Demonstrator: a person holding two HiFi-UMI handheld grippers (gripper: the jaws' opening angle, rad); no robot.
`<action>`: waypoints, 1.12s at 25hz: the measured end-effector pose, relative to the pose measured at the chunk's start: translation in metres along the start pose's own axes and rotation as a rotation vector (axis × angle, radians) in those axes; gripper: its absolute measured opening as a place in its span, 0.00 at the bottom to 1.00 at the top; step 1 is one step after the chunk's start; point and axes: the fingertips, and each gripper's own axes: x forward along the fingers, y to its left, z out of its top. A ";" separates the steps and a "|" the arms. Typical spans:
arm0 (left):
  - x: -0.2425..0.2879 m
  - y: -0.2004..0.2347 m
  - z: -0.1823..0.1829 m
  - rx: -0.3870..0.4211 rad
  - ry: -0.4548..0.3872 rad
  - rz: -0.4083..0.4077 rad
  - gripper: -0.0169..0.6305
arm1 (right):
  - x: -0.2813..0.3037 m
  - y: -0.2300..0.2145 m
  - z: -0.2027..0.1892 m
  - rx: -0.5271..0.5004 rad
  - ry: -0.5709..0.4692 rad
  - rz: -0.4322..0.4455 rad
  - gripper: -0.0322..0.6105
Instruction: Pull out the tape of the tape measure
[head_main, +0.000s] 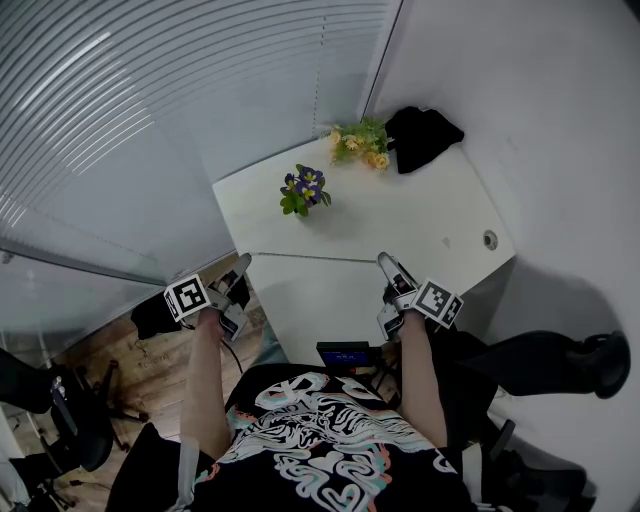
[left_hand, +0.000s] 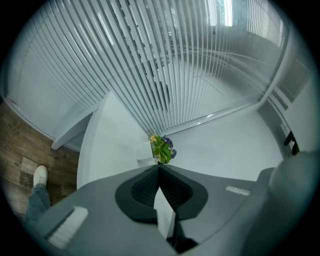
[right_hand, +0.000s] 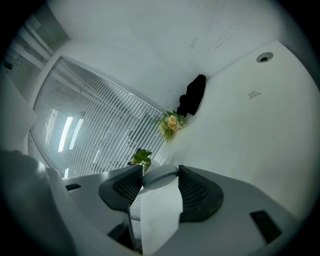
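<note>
1. Progress: not started. No tape measure can be made out in any view, so no tape is drawn; finding it, gripping it and pulling all remain, by this reading.
2. Small dark box with a blue patch (head_main: 343, 353), one, nearest the person's body at the near table edge; too small to identify, and it cannot be called the tape measure.
3. Left tongs (left_hand: 159, 169), one: tips pressed together, nothing between them, held off the table's left edge.
4. Right tongs (right_hand: 161, 171), one: tips apart, gripping nothing, held above the near edge of the table.
5. Table (head_main: 400, 215), one, white, with one round cable hole (head_main: 489, 239) near its right edge.
6. Purple-flowered plant (head_main: 303, 190), one, standing mid-table towards the left.
7. Yellow flower bunch (head_main: 360, 140), one, at the far corner.
8. Black soft object (head_main: 422, 135), one, just beside the yellow bunch against the wall.
</note>
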 end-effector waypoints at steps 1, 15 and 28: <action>-0.001 0.000 0.002 0.000 -0.005 -0.003 0.03 | -0.001 -0.001 0.000 0.001 -0.001 -0.002 0.40; 0.000 0.001 0.005 0.034 -0.018 -0.001 0.03 | -0.002 -0.006 -0.001 0.000 -0.008 -0.018 0.40; -0.024 0.023 0.023 0.011 -0.095 0.086 0.03 | -0.004 -0.016 0.006 -0.003 -0.015 -0.044 0.40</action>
